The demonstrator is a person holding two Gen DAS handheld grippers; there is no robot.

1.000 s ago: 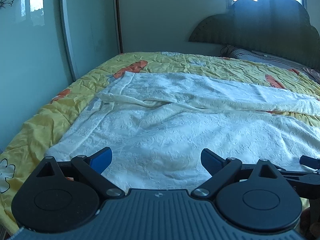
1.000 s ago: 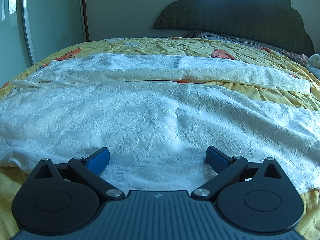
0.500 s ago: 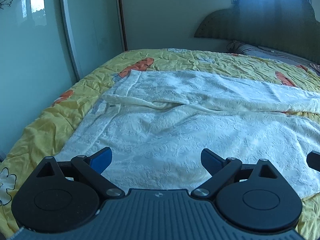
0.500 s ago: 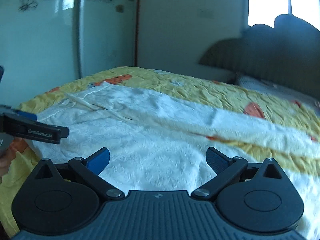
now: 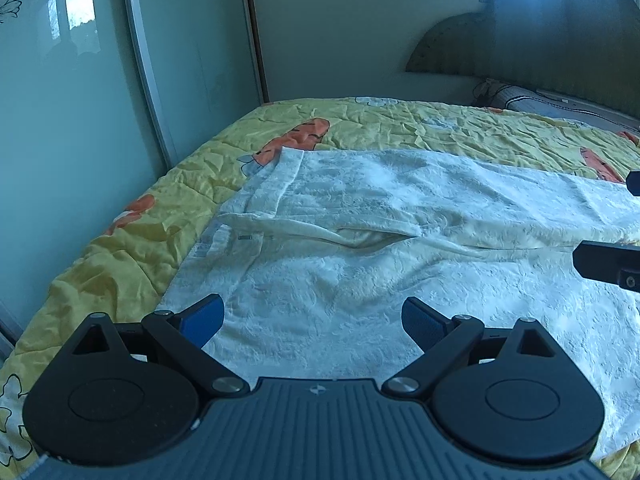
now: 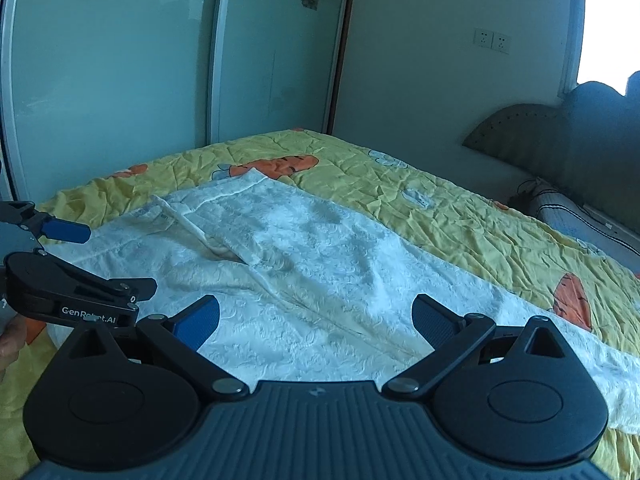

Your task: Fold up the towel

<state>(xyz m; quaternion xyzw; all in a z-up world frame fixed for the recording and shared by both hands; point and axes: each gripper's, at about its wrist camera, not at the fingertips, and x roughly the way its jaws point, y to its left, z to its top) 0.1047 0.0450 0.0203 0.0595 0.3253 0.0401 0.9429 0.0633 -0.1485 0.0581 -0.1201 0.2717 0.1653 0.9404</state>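
A large white embossed towel (image 5: 360, 264) lies spread on the bed, its far long edge folded over toward the middle in a loose strip (image 5: 400, 200). My left gripper (image 5: 312, 320) hovers open above the towel's near left part, nothing between its blue pads. In the right wrist view the same towel (image 6: 320, 264) runs diagonally, and my right gripper (image 6: 316, 318) stands open over its middle fold line. The left gripper (image 6: 60, 264) shows at that view's left edge, open. A dark part of the right gripper (image 5: 608, 264) enters the left wrist view from the right.
The bed carries a yellow quilt (image 5: 152, 232) with orange carrot prints. Sliding glass wardrobe doors (image 5: 80, 100) stand close along the bed's left side. A dark headboard (image 5: 560, 48) and a pillow (image 5: 540, 98) are at the far right. A hand (image 6: 8, 344) shows at the left edge.
Both grippers have risen and swung left, the right one strongly, so it now faces the wardrobe. Each gripper has come into the other's view. Both stay open; the towel is unmoved.
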